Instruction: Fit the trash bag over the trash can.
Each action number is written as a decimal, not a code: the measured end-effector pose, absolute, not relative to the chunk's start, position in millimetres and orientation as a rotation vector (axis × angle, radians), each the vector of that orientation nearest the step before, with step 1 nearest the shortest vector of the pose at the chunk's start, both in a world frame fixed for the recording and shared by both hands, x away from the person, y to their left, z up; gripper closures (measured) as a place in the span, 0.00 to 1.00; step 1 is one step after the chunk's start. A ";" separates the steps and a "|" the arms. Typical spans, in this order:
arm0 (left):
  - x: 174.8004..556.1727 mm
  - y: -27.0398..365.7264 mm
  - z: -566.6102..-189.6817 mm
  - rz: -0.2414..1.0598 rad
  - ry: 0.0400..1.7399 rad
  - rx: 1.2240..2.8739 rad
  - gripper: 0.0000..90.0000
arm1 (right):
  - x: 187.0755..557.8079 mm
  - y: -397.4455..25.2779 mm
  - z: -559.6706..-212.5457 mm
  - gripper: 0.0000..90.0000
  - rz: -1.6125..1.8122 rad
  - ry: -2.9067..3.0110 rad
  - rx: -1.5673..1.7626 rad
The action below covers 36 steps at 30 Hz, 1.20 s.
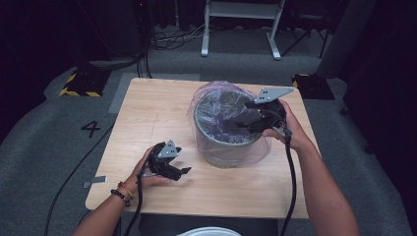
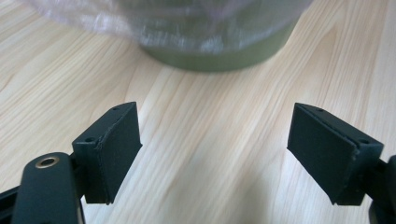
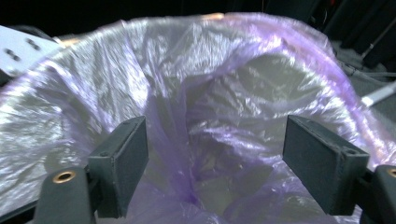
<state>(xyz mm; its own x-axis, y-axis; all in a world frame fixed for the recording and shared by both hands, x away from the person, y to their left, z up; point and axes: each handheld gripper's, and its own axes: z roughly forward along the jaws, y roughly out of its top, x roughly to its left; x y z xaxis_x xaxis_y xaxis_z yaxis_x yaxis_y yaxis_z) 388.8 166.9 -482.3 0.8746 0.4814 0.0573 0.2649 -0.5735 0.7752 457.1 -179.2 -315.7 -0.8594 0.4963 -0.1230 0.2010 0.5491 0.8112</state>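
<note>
As jaws gape wide, right hand-held gripper (image 1: 239, 123) inside purple bag (image 1: 216, 105), empty.

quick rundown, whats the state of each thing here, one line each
round grey-green bin: upright on the table, lined
thin purple plastic bag: mouth open, folded over the bin's rim and down its outside
left gripper: open, empty, low over the table near the bin
right gripper: open, over the bag's mouth
light wooden table: bears the bin
</note>
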 end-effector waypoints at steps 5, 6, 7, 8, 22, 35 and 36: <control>378.4 176.0 -487.6 0.362 0.520 2.245 0.18 | 460.8 -171.4 -320.4 0.26 1.106 2.527 0.591; 377.5 176.9 -488.7 0.370 0.532 2.254 0.18 | 461.5 -170.5 -321.6 0.26 1.093 2.541 0.600; 376.9 178.0 -489.9 0.367 0.548 2.260 0.18 | 462.3 -169.8 -322.5 0.26 1.086 2.553 0.608; 376.3 179.1 -491.5 0.355 0.561 2.262 0.18 | 463.0 -169.5 -322.8 0.27 1.086 2.559 0.624; 375.5 186.2 -503.5 0.260 0.635 2.275 0.17 | 472.6 -159.3 -325.9 0.24 0.888 2.642 0.718; 377.5 185.8 -503.5 0.253 0.627 2.283 0.16 | 471.3 -149.9 -331.3 0.27 0.691 2.620 0.739; 377.6 185.8 -503.5 0.252 0.625 2.284 0.16 | 471.1 -150.3 -331.0 0.27 0.703 2.621 0.740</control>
